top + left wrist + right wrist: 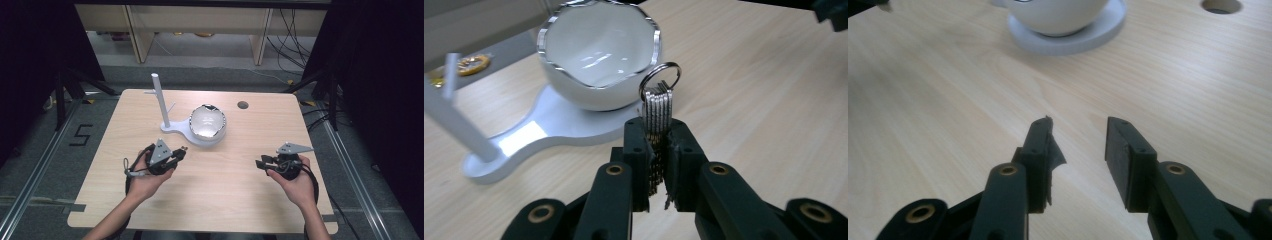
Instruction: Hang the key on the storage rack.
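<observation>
My left gripper (659,131) is shut on a bunch of silver keys (658,107), whose ring sticks up above the jaws. From above, the left gripper (183,149) hovers over the table's left half, just short of a white bowl (208,122) with a wavy silver rim. The bowl (599,55) rests on a white stand (172,128) with an upright post (158,97) and small pegs. My right gripper (1078,134) is open with nothing between its jaws; it (259,163) sits at the table's right, pointing left. The bowl's underside (1058,14) lies ahead of it.
The wooden table (220,200) has a round cable hole (243,105) behind the bowl. Black stands and cables flank the table on the floor. A gold ring-shaped object (473,64) lies beyond the stand's post in the left gripper view.
</observation>
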Action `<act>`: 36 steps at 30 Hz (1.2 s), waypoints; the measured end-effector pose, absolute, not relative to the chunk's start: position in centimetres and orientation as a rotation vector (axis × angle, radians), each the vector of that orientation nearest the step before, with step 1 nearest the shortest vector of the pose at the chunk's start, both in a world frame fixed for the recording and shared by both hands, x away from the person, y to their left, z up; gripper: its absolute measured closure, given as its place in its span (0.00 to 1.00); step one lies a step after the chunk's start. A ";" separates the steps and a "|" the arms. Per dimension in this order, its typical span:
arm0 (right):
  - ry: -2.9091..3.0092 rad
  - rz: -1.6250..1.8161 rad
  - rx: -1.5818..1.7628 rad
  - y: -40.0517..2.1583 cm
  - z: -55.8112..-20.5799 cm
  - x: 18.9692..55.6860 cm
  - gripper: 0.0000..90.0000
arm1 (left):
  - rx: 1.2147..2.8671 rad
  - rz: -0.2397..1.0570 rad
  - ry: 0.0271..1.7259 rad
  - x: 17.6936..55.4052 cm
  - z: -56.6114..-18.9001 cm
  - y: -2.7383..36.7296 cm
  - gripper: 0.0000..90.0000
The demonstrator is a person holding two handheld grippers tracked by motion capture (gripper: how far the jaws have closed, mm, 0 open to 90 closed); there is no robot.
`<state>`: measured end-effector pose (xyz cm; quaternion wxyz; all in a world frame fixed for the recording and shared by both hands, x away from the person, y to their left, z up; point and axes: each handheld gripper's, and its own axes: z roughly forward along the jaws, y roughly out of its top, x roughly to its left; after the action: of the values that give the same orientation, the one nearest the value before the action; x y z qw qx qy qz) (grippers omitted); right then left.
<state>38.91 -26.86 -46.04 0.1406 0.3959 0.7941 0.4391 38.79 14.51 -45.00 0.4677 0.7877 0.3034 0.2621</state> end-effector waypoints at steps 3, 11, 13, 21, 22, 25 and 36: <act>2.206 1.294 1.212 -27.6 -47.2 38.1 0.69 | 1.925 0.678 0.772 39.3 -44.2 16.1 0.90; 2.078 1.338 1.297 -28.4 -49.4 36.9 0.65 | 1.889 0.744 0.839 41.1 -42.4 19.6 0.90; 2.078 1.315 1.266 -28.7 -49.7 36.8 0.65 | 1.893 0.758 0.851 41.6 -42.1 20.1 0.90; 2.044 1.335 1.273 -28.8 -50.3 36.4 0.65 | 1.893 0.771 0.932 43.3 -41.4 21.4 0.90; 2.041 1.352 1.306 -28.7 -50.4 36.3 0.65 | 1.903 0.774 0.936 43.6 -41.3 21.7 0.90; 2.048 1.316 1.245 -29.0 -50.5 36.4 0.65 | 1.917 0.756 0.974 44.8 -40.7 22.4 0.90; 2.037 1.369 1.315 -28.7 -50.5 36.1 0.64 | 1.946 0.761 1.072 48.0 -38.5 23.7 0.89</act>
<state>36.13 -28.69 -50.52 0.1776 0.4647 0.7200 0.4839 47.97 23.69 -38.46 0.3862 0.7643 0.4211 0.2989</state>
